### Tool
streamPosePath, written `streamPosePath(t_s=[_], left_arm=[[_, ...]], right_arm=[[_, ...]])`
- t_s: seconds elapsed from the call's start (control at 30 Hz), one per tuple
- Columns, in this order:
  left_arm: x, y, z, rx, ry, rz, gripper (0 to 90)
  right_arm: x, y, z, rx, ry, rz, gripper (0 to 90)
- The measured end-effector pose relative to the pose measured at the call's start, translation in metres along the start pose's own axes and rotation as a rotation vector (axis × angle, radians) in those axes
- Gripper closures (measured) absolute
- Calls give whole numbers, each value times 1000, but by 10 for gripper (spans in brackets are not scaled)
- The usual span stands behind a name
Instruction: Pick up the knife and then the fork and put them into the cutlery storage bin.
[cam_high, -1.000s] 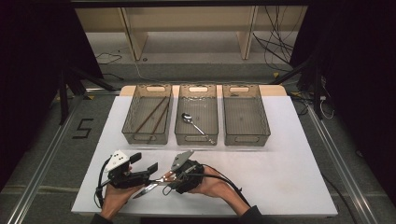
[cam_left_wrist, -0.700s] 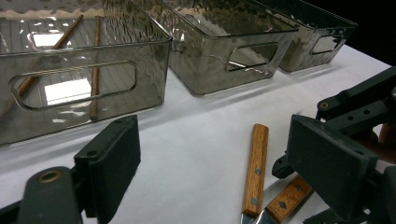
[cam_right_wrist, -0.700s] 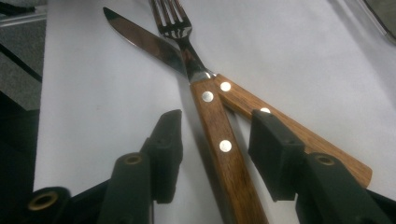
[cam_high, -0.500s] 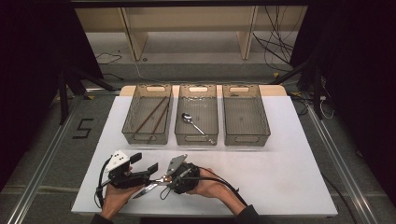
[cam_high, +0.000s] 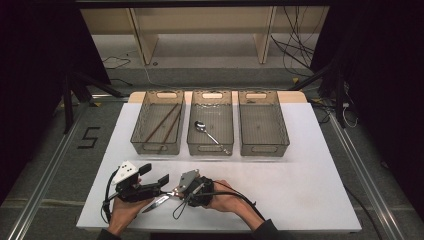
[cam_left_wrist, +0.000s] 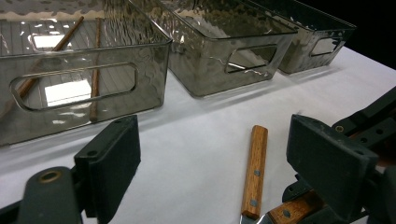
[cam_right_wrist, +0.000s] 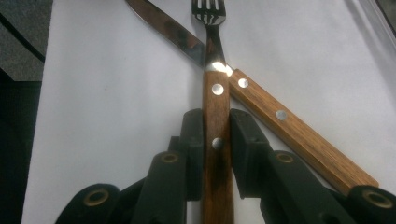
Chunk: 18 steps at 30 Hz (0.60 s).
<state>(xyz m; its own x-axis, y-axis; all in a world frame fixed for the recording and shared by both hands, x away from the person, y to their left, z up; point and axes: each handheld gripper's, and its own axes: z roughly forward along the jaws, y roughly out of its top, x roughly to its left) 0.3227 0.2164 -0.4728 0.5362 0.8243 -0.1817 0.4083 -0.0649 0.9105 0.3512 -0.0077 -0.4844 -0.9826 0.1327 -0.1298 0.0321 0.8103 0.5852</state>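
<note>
A fork (cam_right_wrist: 215, 98) with a wooden handle lies across a wooden-handled knife (cam_right_wrist: 280, 116) on the white table. My right gripper (cam_right_wrist: 216, 126) has just been closing, and its pads now press on the fork's handle from both sides. In the high view that gripper (cam_high: 176, 192) sits at the near edge, pointing left. The knife's blade (cam_high: 156, 202) pokes out below it. My left gripper (cam_high: 155, 175) is just to its left, open, with nothing between its fingers. In the left gripper view the knife handle (cam_left_wrist: 254, 172) lies between the wide jaws (cam_left_wrist: 217, 144), untouched.
Three smoky clear bins stand in a row at mid-table. The left bin (cam_high: 137, 135) holds chopsticks (cam_high: 162, 125), the middle bin (cam_high: 191, 140) a spoon (cam_high: 210, 132), and the right bin (cam_high: 285, 135) nothing I can see. Bare white table lies to the right.
The right gripper's jaws have drawn together onto the fork's handle. Both hands have stayed nearly where they were.
</note>
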Motion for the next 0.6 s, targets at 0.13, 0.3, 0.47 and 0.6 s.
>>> streamPosePath(t_s=[0.13, 0.3, 0.47, 0.6], left_arm=[[-1, 1, -2, -17, 3, -6, 174], [-4, 1, -2, -29, 0, 7, 174], [-6, 2, -3, -41, 1, 9, 175], [-6, 2, -4, -41, 3, 7, 175]], right_arm=[[-1, -1, -6, -17, -5, -10, 766], [-6, -8, -16, -34, -23, 32, 768], [-14, -20, -30, -74, -41, 90, 768], [-19, -31, -44, -113, -72, 126, 768]])
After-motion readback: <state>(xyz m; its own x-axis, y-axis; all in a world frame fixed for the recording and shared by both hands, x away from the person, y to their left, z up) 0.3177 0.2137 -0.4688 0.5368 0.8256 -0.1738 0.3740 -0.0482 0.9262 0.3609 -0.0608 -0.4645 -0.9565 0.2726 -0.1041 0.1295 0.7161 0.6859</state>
